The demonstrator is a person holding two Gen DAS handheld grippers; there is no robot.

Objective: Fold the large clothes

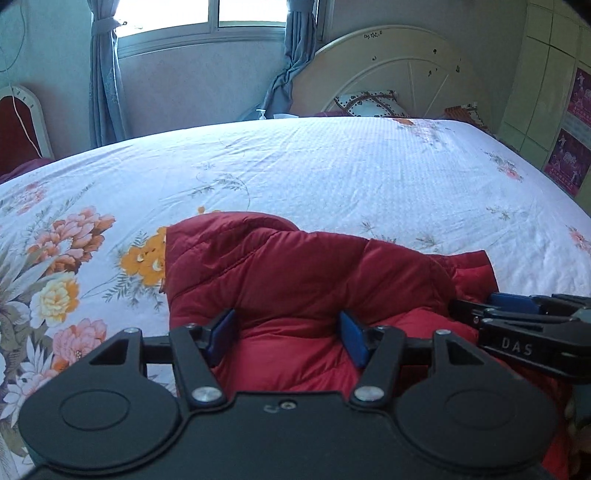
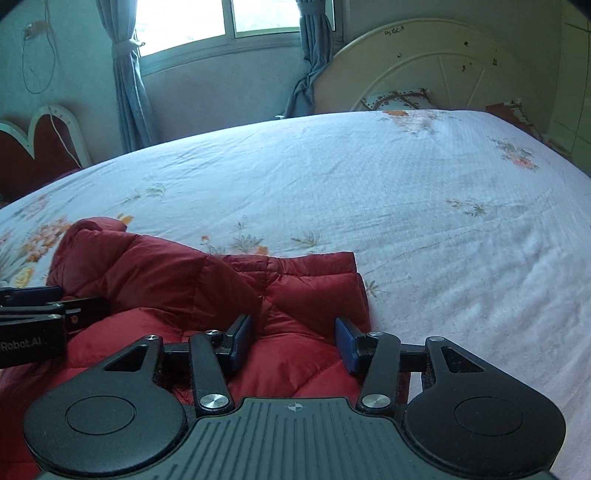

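Left tongs (image 1: 288,334): jaws stand about half apart, blue pads on either side of a puffed ridge of the red jacket (image 1: 295,280); the padding bulges up between them, but I cannot tell whether the pads press on it or merely straddle it.
Right tongs (image 2: 293,341): jaws likewise part-way apart over the jacket's right end, fabric lying between the pads with a gap at each side; nothing looks pinched.
Tongs to each other: side by side and close; in the left view the right tool comes in from the right edge, in the right view the left one comes in from the left.
Jacket, position: directly under and just ahead of both tongs, at the near edge of the bed.
Jacket, long axis: across the views, left to right; a rounded, hood-like bulge at the far left, a squared hem edge (image 2: 347,273) at the right.
Nearer hand: left for the bulged end, right for the squared hem; each is already over its own half.
Judgement: the coming move likely needs each hand to close on its own part of the near side and carry it away over the jacket.
Bed (image 1: 332,173): white floral sheet, mostly bare beyond the jacket, lightly wrinkled.
Room: cream headboard (image 1: 399,70) and pillow at far right, curtained window (image 1: 240,14) behind.
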